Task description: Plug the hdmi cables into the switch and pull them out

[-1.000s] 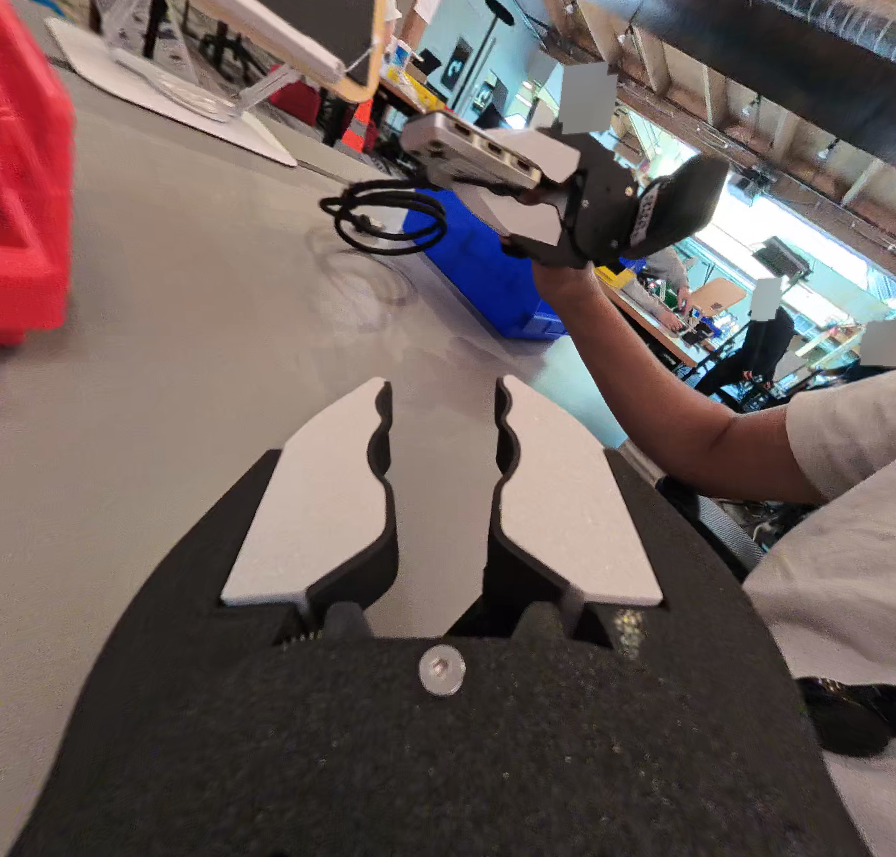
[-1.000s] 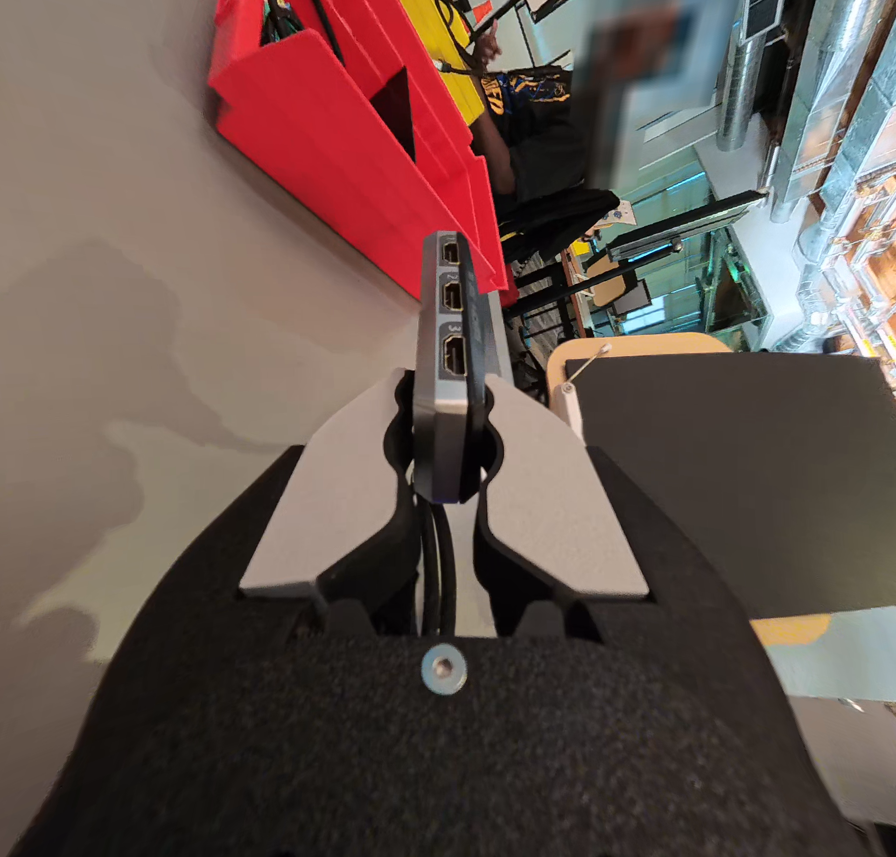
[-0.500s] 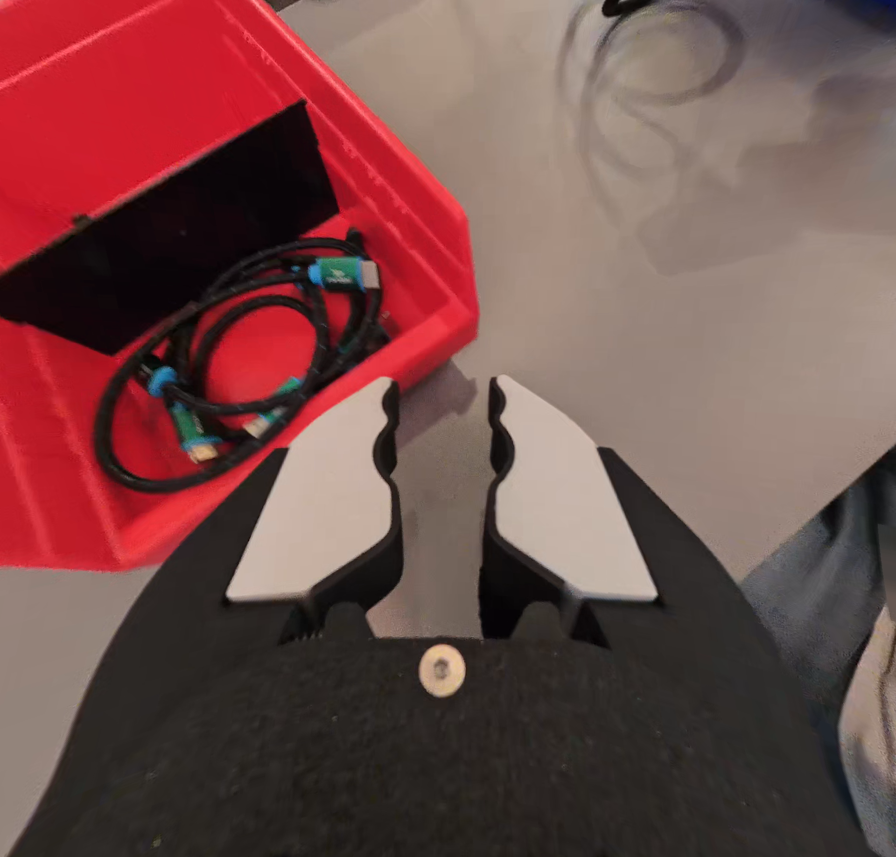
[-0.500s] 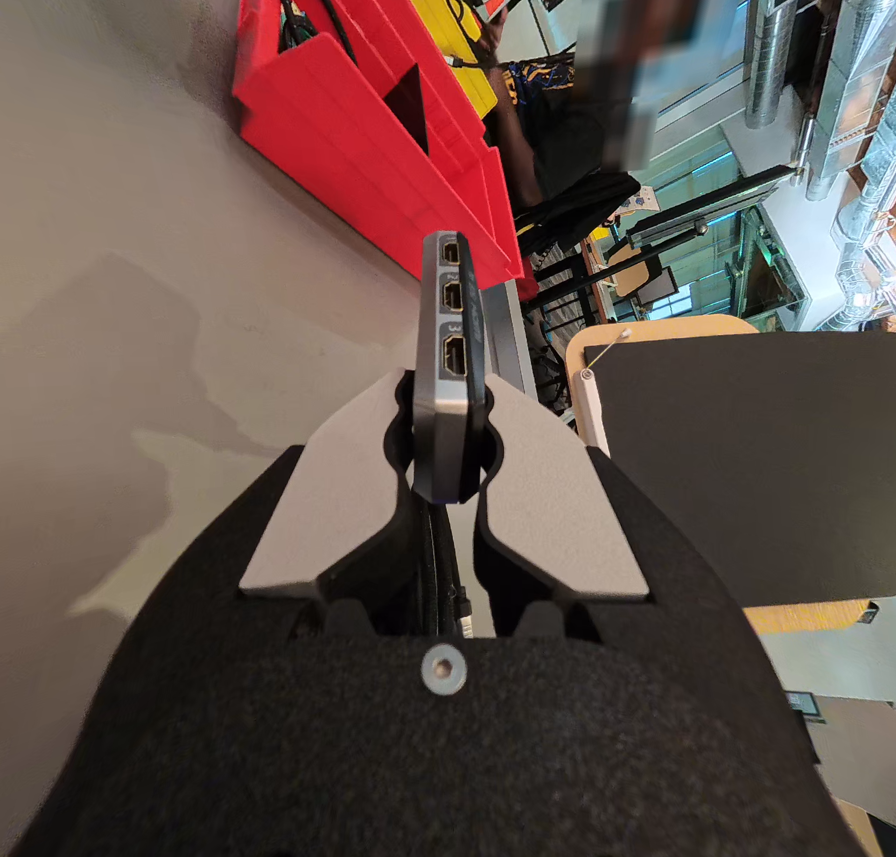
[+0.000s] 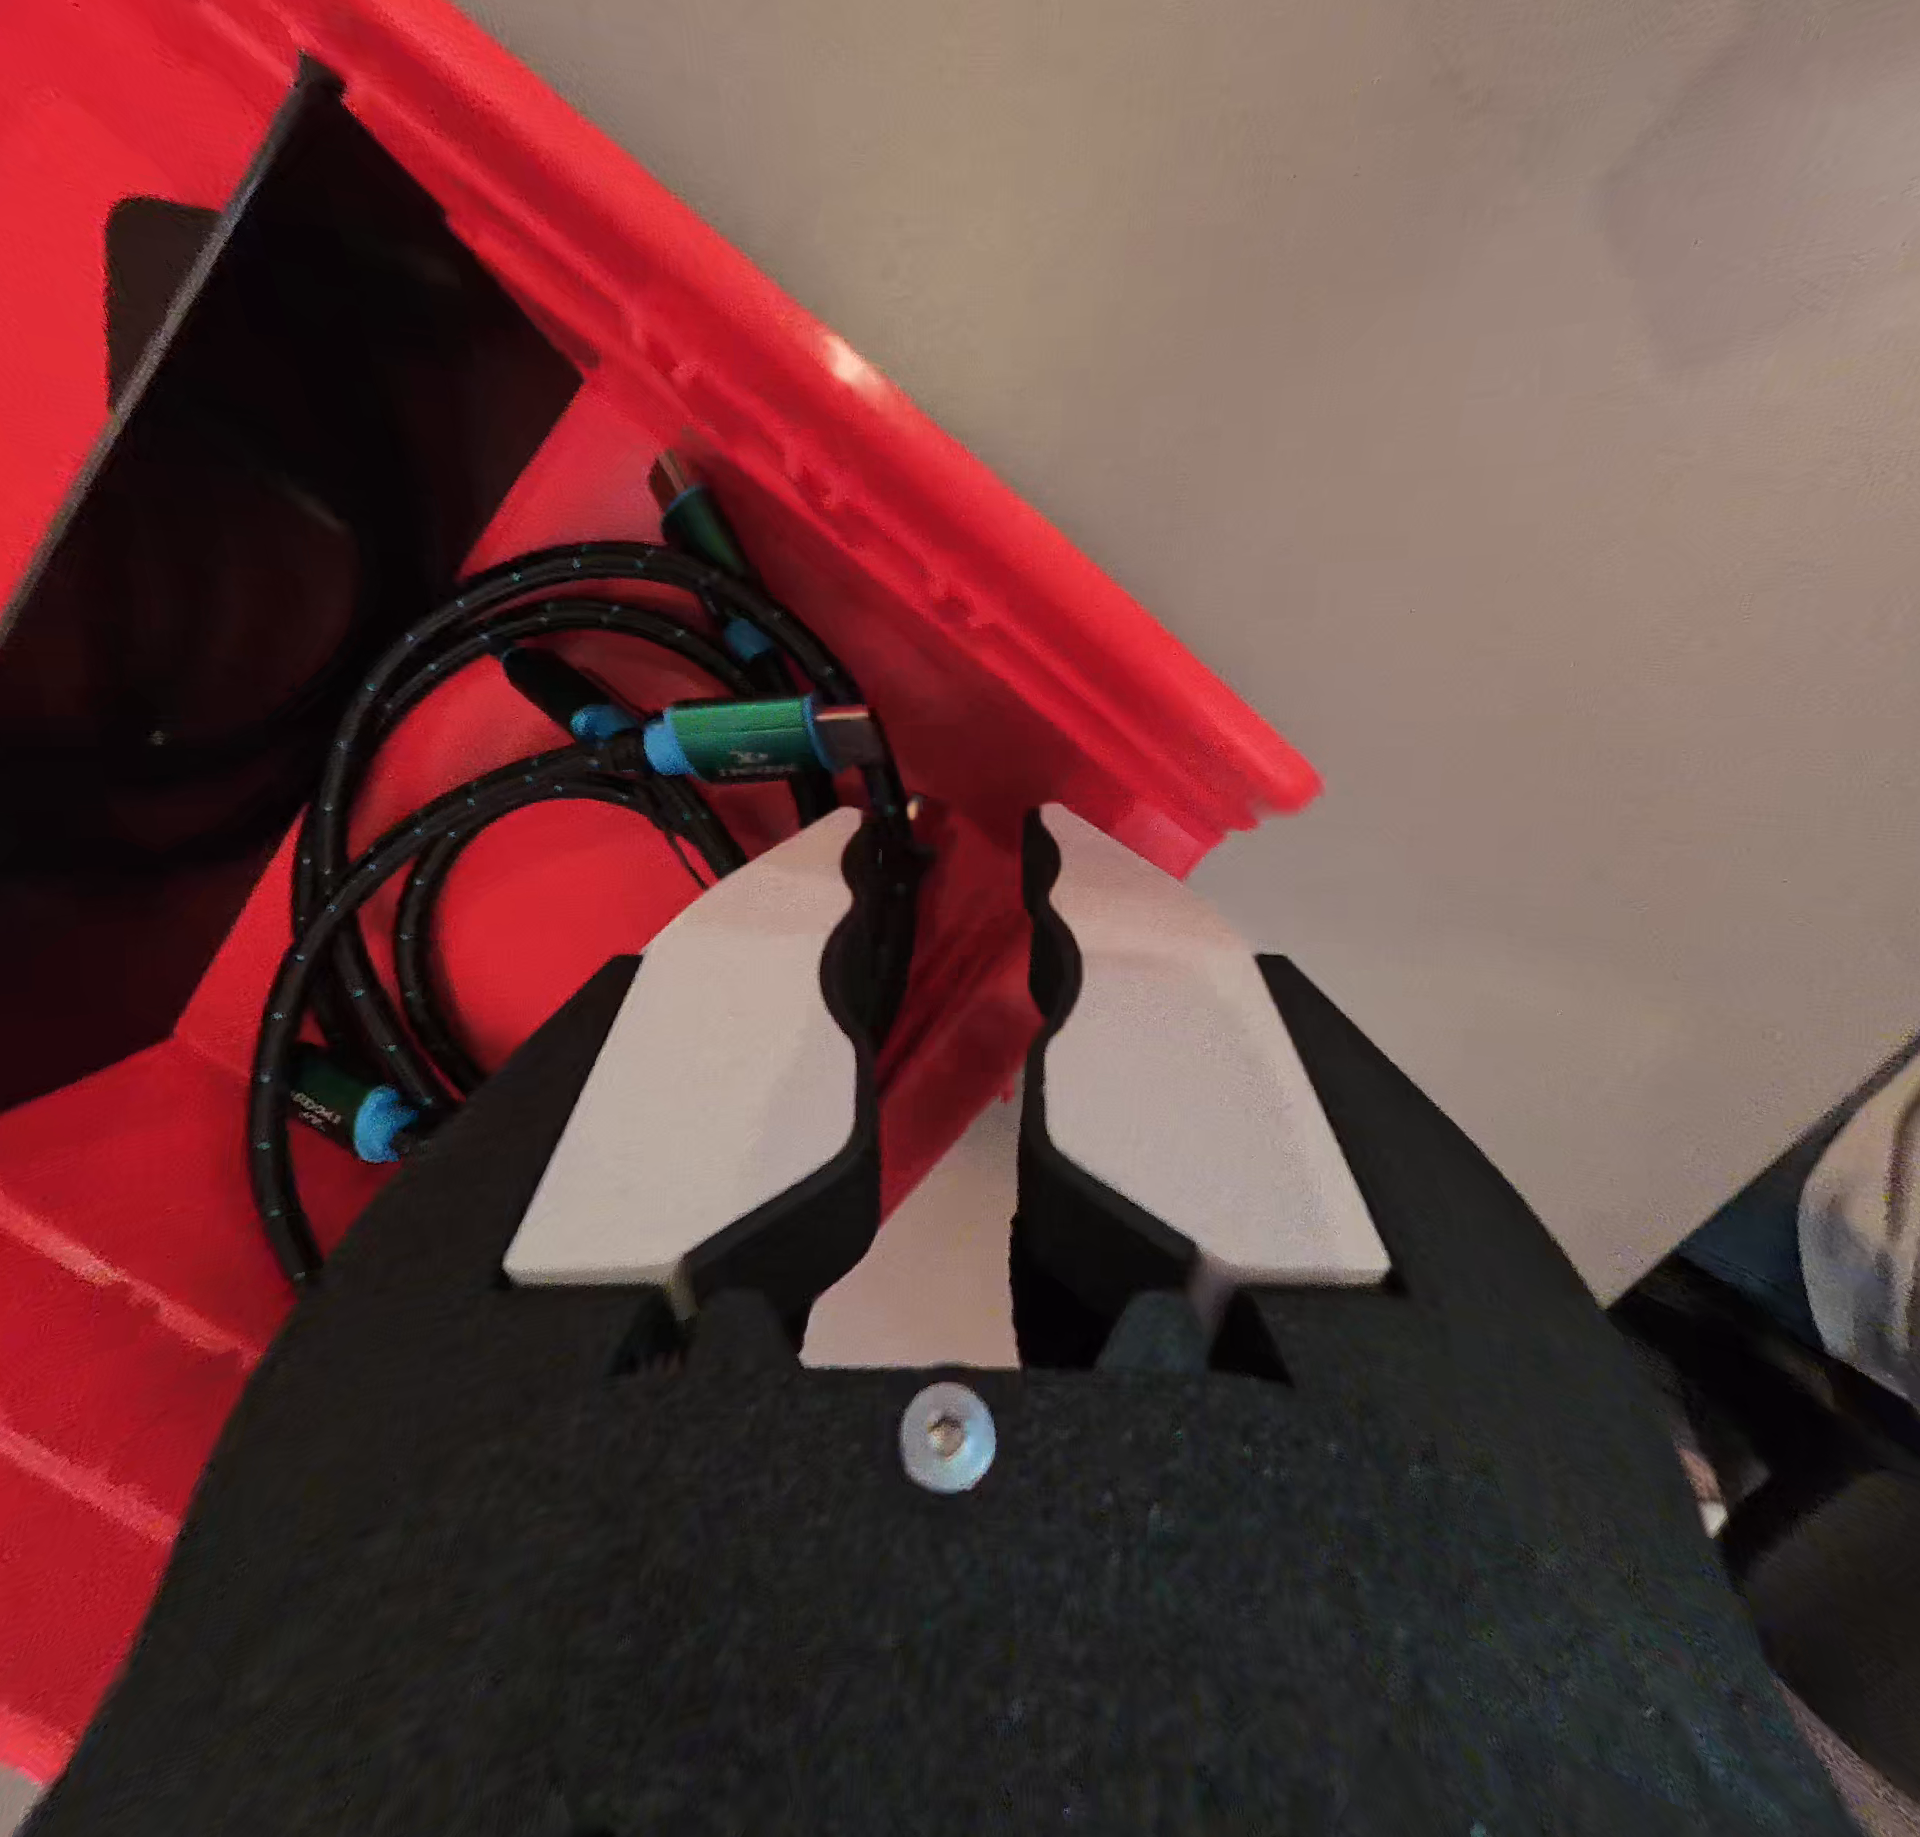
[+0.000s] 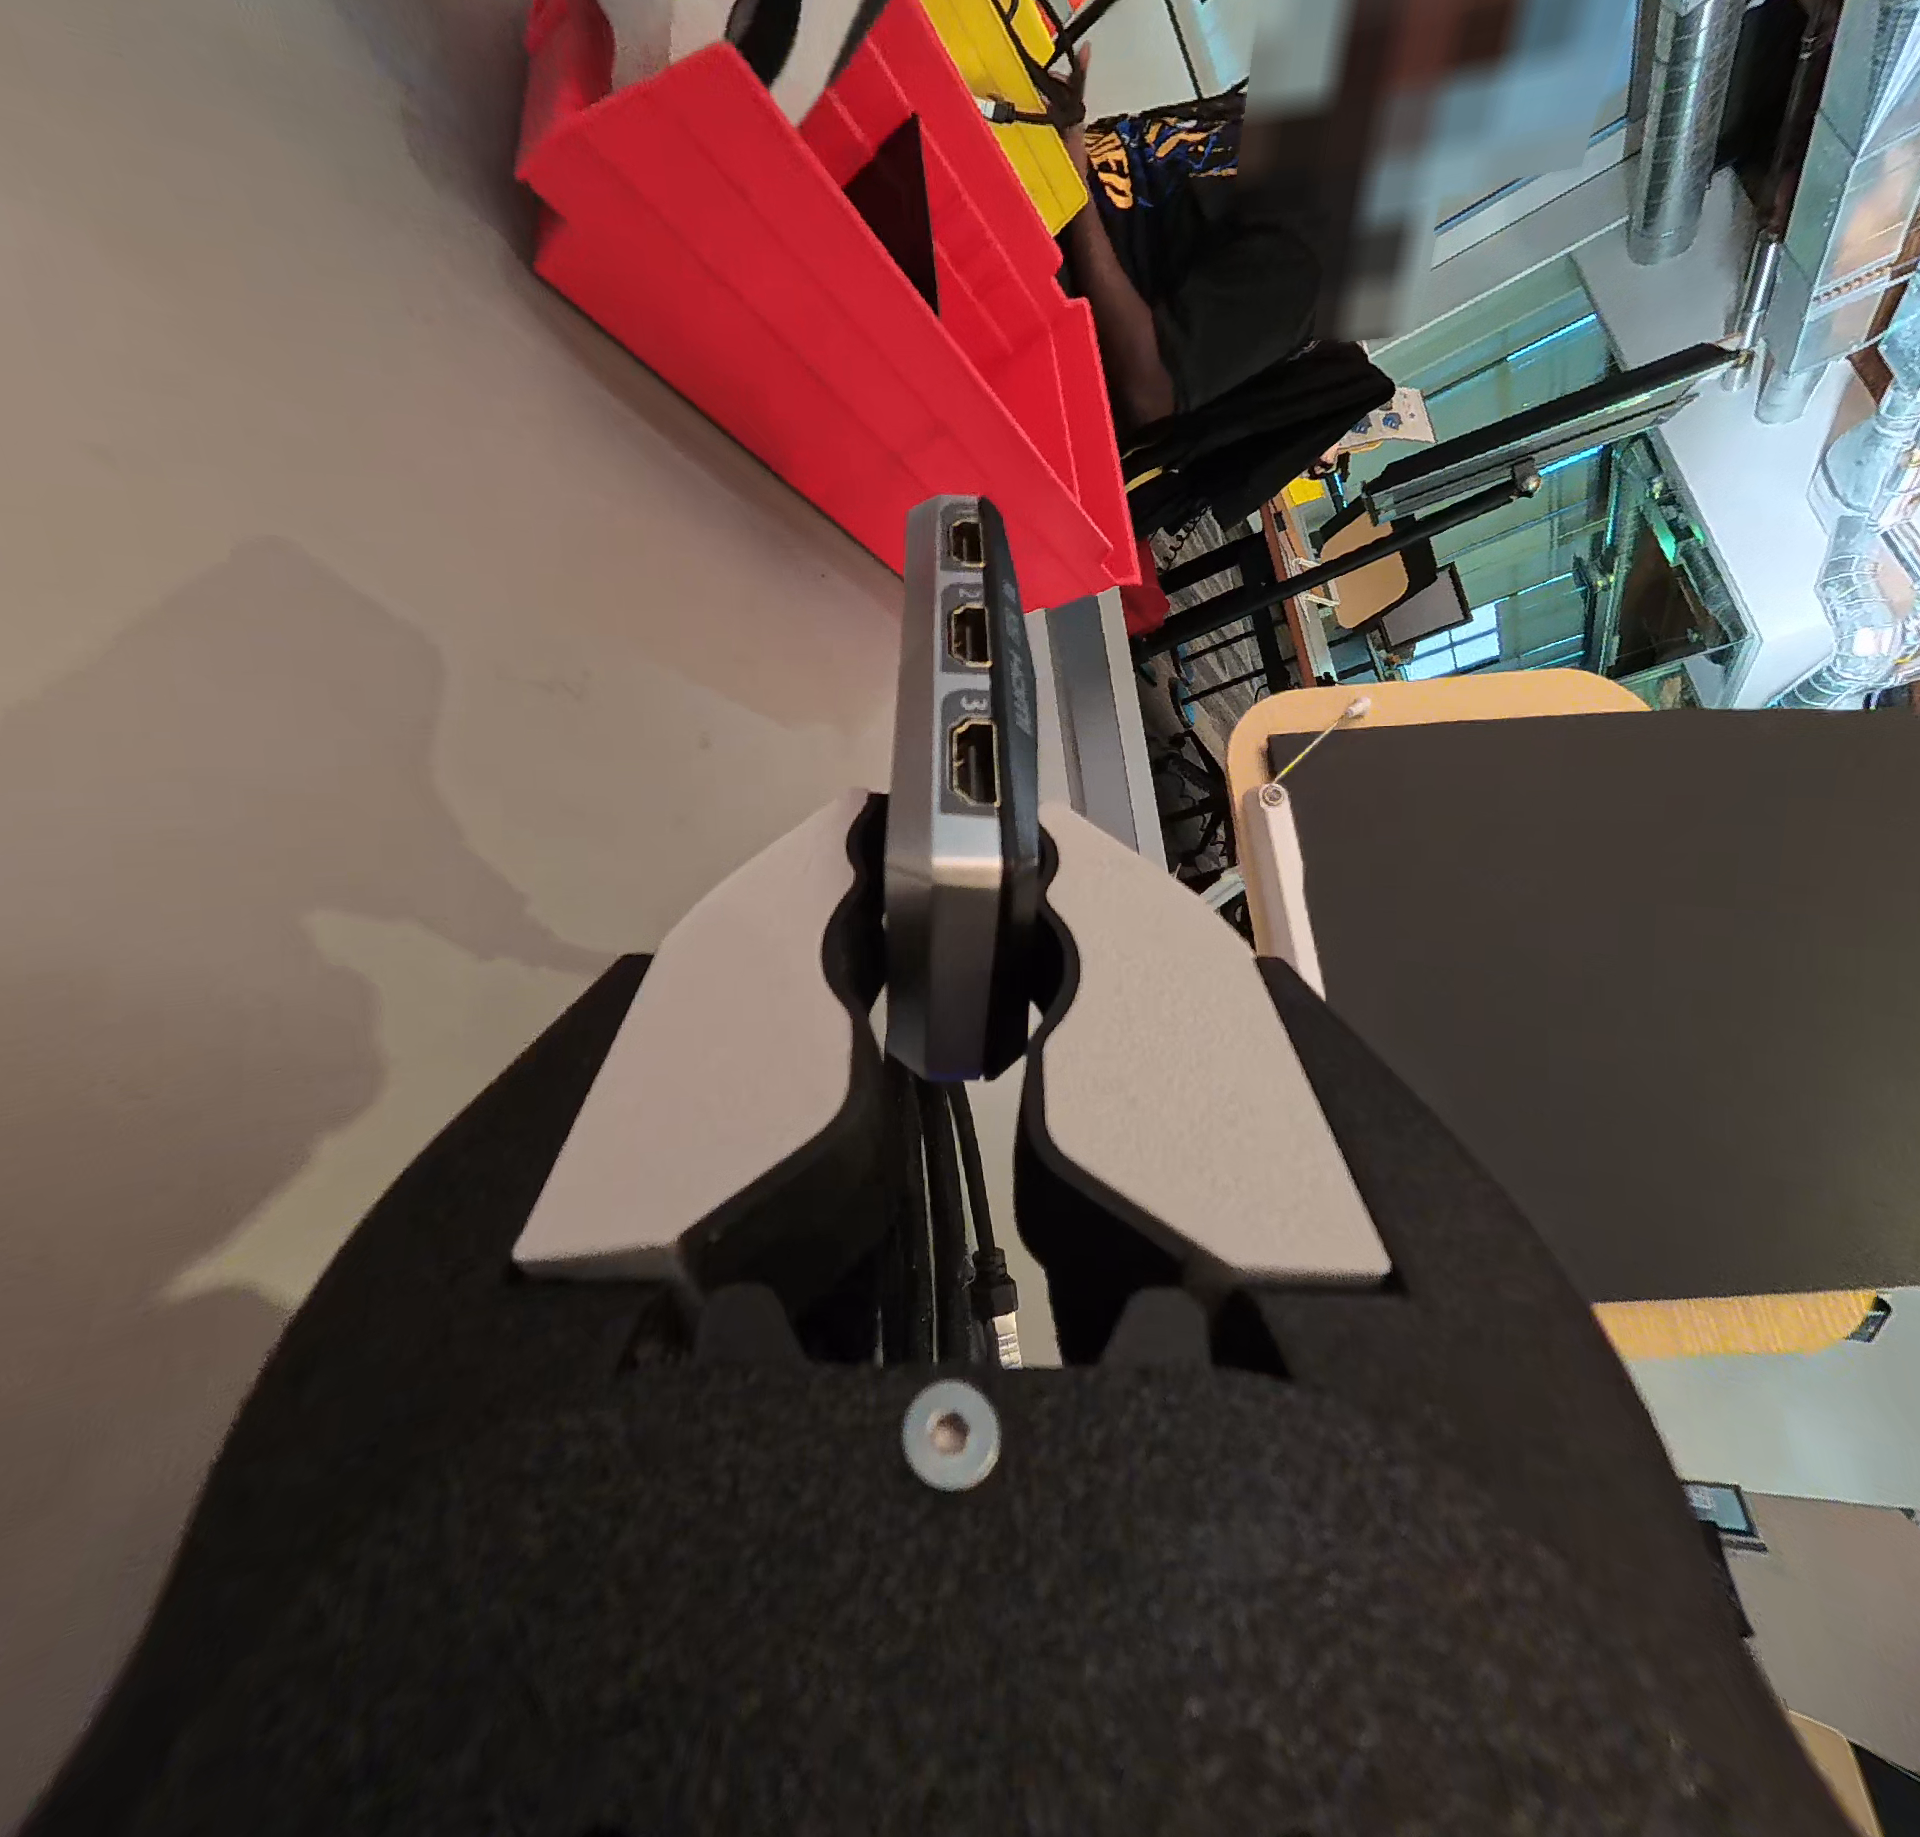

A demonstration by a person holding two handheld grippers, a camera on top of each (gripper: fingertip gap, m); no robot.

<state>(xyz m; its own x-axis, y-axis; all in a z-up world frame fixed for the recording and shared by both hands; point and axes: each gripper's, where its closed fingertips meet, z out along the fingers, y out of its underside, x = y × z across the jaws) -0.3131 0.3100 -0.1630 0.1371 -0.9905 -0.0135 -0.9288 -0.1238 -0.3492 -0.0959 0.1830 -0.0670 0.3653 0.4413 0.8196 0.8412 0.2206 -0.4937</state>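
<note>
Left gripper (image 5: 940,831) of mine hangs with its jaws parted and empty over the near corner of the red bin (image 5: 935,561), tips just beside the coiled HDMI cables (image 5: 436,852) on the bin floor. A green-shelled plug (image 5: 743,738) lies uppermost, metal end toward the bin wall, so I judge it the best pick: straddle the shell across its flat sides, not the braid, and lift clear of the loops. Right gripper (image 6: 956,842) is clamped on the HDMI switch (image 6: 961,748), held above the worktop with three empty ports (image 6: 975,764) facing out.
</note>
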